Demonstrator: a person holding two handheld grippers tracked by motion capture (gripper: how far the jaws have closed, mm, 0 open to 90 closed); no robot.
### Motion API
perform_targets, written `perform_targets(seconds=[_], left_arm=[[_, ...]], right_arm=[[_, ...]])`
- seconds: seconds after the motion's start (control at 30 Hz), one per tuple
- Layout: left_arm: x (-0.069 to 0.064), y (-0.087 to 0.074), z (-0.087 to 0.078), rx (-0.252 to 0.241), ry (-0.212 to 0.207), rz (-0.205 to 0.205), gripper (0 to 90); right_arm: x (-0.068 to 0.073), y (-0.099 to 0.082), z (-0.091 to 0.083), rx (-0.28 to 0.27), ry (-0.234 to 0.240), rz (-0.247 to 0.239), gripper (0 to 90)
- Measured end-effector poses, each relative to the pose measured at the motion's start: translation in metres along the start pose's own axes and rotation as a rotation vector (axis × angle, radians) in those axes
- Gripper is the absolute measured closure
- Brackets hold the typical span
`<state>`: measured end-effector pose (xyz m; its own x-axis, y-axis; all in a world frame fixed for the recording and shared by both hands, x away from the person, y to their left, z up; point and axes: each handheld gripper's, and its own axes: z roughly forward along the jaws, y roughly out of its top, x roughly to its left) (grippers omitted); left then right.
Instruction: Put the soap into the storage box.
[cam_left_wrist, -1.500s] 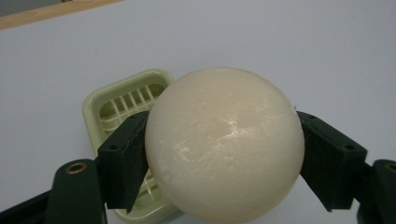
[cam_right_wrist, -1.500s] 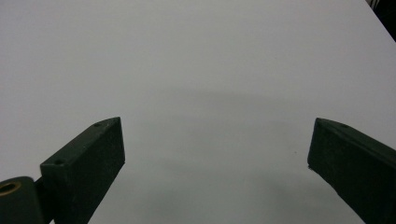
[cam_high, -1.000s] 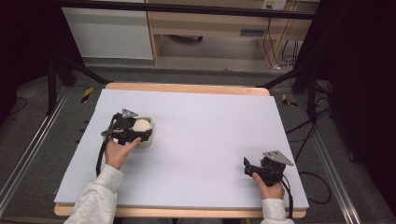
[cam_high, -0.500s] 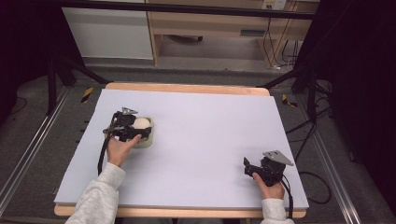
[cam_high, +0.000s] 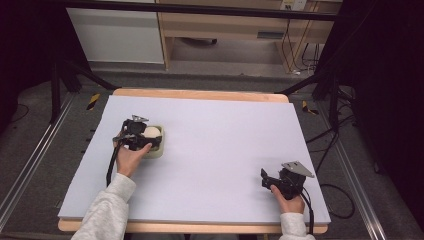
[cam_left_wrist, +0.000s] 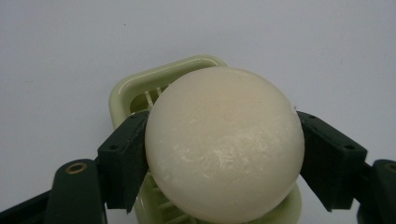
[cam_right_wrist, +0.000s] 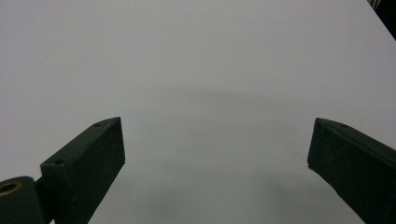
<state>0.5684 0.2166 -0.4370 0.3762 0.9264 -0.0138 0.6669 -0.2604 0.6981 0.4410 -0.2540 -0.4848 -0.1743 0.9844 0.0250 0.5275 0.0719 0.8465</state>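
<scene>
A cream-white egg (cam_left_wrist: 224, 144) is clamped between the two black jaws of my left gripper (cam_left_wrist: 224, 161), right over a pale green slotted dish (cam_left_wrist: 140, 88). From above, the egg (cam_high: 151, 132) and the green dish (cam_high: 159, 151) sit at the table's left, with my left gripper (cam_high: 149, 139) over them. My right gripper (cam_high: 265, 179) rests near the table's front right, jaws wide apart. Between its fingers (cam_right_wrist: 88, 158) there is only bare table.
The white tabletop (cam_high: 220, 135) has a wooden edge at the back and front. Black frame legs and cables stand to the right on the floor. A wooden cabinet stands behind the table.
The left hand and its gripper shifted very slightly over the dish. The right gripper has stayed in place.
</scene>
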Motion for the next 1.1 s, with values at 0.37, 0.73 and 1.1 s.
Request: perform_targets(seconds=[0.37, 0.73, 1.1], left_arm=[[0.0016, -0.0013, 0.0063, 0.027, 0.024, 0.003, 24.2], [0.0043, -0.0036, 0.0083, 0.028, 0.024, -0.006, 24.2], [0.0028, -0.0055, 0.0063, 0.024, 0.038, 0.007, 23.6]], right_arm=[[0.0000, 0.0001, -0.0008, -0.008, 0.002, 0.001, 4.5], [-0.0002, -0.0001, -0.0004, -0.006, 0.003, 0.004, 4.5], [-0.0003, -0.0001, -0.0003, -0.005, 0.004, 0.001, 4.5]])
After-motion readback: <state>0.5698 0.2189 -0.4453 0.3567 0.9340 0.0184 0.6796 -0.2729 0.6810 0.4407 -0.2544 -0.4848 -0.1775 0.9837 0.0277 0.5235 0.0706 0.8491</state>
